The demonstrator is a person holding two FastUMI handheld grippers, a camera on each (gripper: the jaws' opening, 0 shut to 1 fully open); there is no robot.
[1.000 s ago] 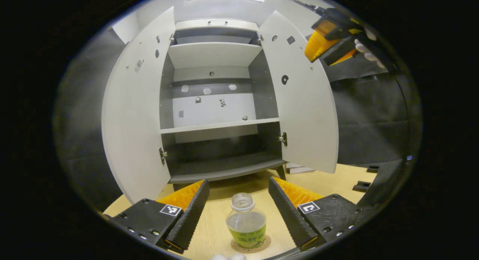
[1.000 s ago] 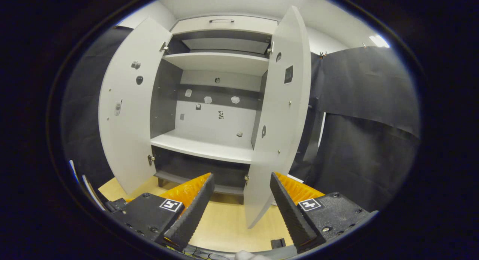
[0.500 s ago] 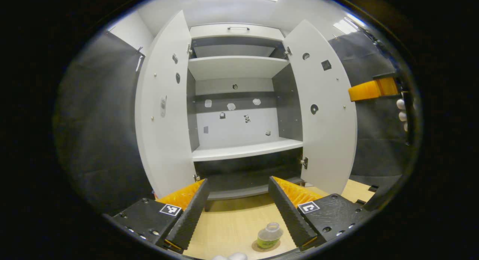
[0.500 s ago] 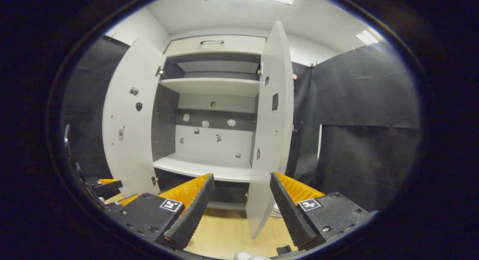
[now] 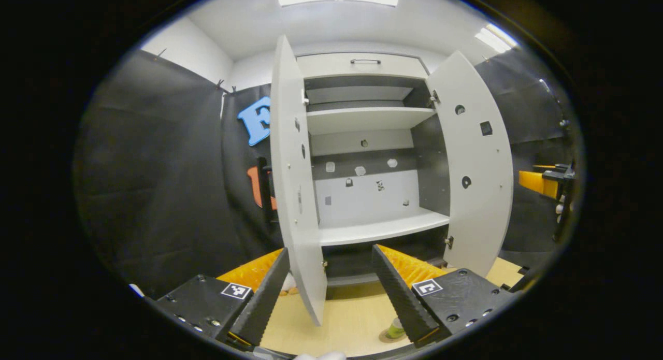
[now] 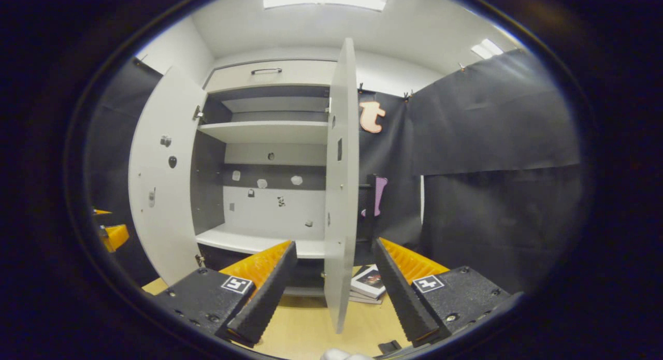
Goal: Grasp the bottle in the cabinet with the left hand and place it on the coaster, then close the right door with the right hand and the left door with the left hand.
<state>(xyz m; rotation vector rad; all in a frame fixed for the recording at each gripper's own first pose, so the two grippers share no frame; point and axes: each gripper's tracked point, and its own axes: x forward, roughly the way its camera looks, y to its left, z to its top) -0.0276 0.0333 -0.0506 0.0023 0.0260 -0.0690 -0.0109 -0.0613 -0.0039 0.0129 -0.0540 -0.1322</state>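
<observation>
The white cabinet [image 5: 373, 228] stands with both doors swung out. Its left door [image 5: 295, 194] faces my left gripper [image 5: 330, 251] edge-on, in line with the gap between the open fingers, which hold nothing. Low behind the right finger [image 5: 401, 292], the green-labelled bottle [image 5: 396, 329] stands on the round coaster [image 5: 386, 337], mostly hidden. The right door [image 6: 339, 194] shows edge-on between the fingers of my open right gripper [image 6: 334, 243], farther off than the tips. The right door [image 5: 479, 173] and the left door [image 6: 158, 184] each show broadside from the opposite side.
The wooden table [image 6: 305, 329] runs under the cabinet. A small stack of booklets [image 6: 369, 283] lies by the cabinet's right foot. Black cloth walls close both sides. The right gripper [image 5: 544, 181] shows at the far right, the left gripper [image 6: 114, 235] at the far left.
The left gripper has pulled up and left away from the bottle, now facing the left door's edge. The right gripper has shifted right, so the right door now shows fully edge-on.
</observation>
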